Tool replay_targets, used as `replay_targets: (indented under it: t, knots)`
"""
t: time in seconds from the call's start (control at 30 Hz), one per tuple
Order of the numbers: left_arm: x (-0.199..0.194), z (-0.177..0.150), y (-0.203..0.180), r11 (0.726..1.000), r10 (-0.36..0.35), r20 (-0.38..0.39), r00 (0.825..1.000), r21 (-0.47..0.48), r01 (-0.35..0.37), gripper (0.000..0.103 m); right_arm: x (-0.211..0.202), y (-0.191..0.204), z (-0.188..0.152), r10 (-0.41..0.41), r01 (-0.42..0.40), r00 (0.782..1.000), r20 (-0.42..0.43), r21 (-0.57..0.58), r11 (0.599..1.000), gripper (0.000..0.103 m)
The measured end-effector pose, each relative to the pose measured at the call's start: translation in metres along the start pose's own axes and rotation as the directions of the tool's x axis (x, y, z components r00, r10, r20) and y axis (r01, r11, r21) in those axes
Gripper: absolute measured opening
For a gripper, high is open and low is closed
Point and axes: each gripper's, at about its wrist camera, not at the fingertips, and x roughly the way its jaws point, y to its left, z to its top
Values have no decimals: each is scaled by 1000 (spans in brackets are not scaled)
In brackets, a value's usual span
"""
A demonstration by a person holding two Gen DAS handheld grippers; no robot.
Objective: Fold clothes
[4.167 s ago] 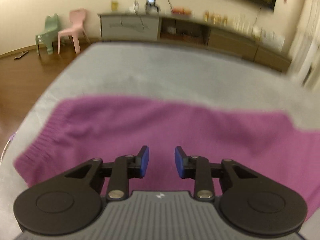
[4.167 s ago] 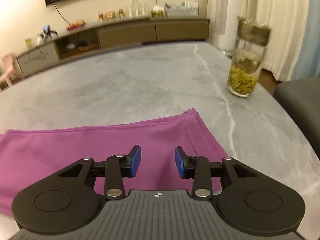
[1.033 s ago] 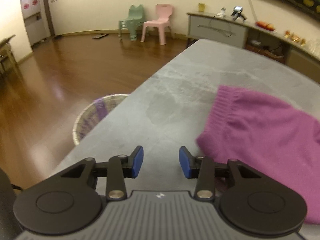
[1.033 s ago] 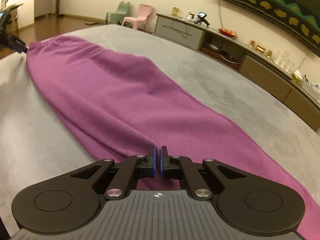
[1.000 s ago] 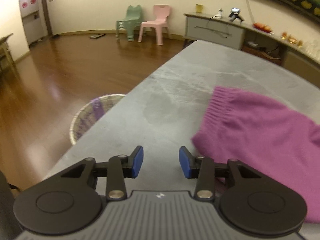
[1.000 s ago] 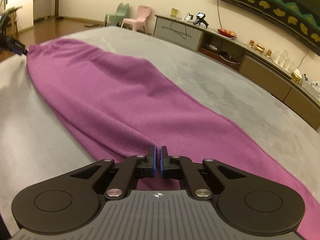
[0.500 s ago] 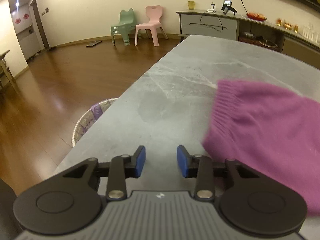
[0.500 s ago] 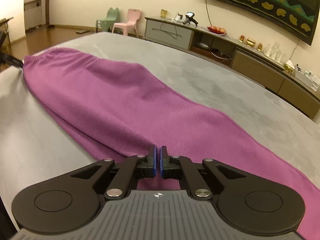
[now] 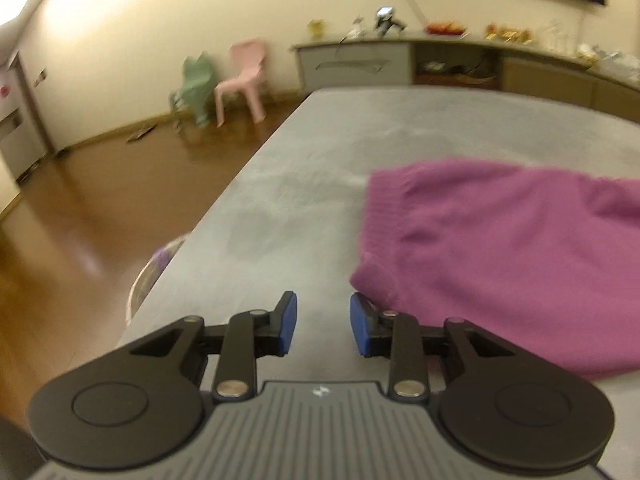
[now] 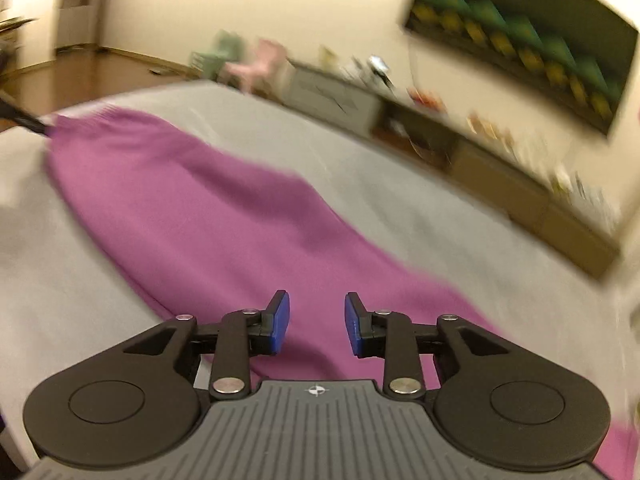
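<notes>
My left gripper (image 9: 323,324) hangs over the near edge of the grey stone-look table (image 9: 304,200), its blue pads apart with only bare tabletop between them; nothing is held. The purple knitted garment (image 9: 512,248) lies flat on the table at about two o'clock from that gripper, its ribbed hem end nearest me, and its near corner sits just beside my right-hand pad (image 9: 360,326), though I cannot tell if they touch. At ten o'clock, below the table's edge, the rim of a woven basket (image 9: 154,268) shows over the brown wooden floor (image 9: 72,216); farther off at eleven o'clock stand a small green plastic chair (image 9: 196,88) and a pink plastic chair (image 9: 244,76), and at one o'clock a long low sideboard (image 9: 460,66) runs along the wall. My right gripper (image 10: 317,322) hovers over the other end of the same purple knitted garment (image 10: 224,220), its jaws opening, the cloth lying beneath the gap rather than pinched in it. From there the garment stretches away toward ten o'clock, where a dark gripper tip (image 10: 28,122) meets its far hem. The view is blurred. The long low sideboard (image 10: 500,184) and a dark green and yellow wall hanging (image 10: 528,44) sit at one to two o'clock. Nothing stands between either gripper and the cloth.
</notes>
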Motion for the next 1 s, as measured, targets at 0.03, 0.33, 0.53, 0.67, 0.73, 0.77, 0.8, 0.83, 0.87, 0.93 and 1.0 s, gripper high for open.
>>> replay_targets:
  t: [0.03,0.33,0.53,0.67,0.73,0.77,0.8,0.83,0.87,0.93,1.0]
  knots:
    - [-1,2,2,1000,-21,9,1000,-16,21,30,6,21,13,46,-46,999,17,-26,999,34]
    - [12,-2,11,987,-150,10,989,-61,150,30,119,218,125,368,-360,930,15,-180,915,56]
    - [17,-9,16,975,-219,-3,976,-48,218,30,180,250,153,328,-334,943,-64,-194,922,1]
    - [28,-13,11,973,-228,-44,973,-29,227,31,170,228,158,324,-323,946,-26,-183,929,1]
    - [31,-13,11,982,-188,-43,981,-26,187,38,156,228,154,323,-314,946,-6,-256,914,0]
    - [32,-13,11,988,-154,-39,987,-21,153,39,148,231,149,328,-313,945,0,-302,901,0]
    - [34,-13,12,992,-125,-43,991,-22,124,38,142,235,144,331,-312,944,-9,-352,882,0]
    - [36,-13,13,995,-98,-49,994,-24,96,38,139,242,138,336,-317,941,-21,-394,863,0]
    - [38,-13,14,997,-70,-56,996,-27,68,28,136,250,133,343,-323,939,-34,-434,841,0]
    - [39,-14,19,998,-44,-60,997,-41,42,27,134,263,126,360,-337,932,-45,-477,812,0]
    - [39,-14,26,997,-45,-69,997,-70,40,22,135,278,124,365,-339,930,-50,-501,796,0]
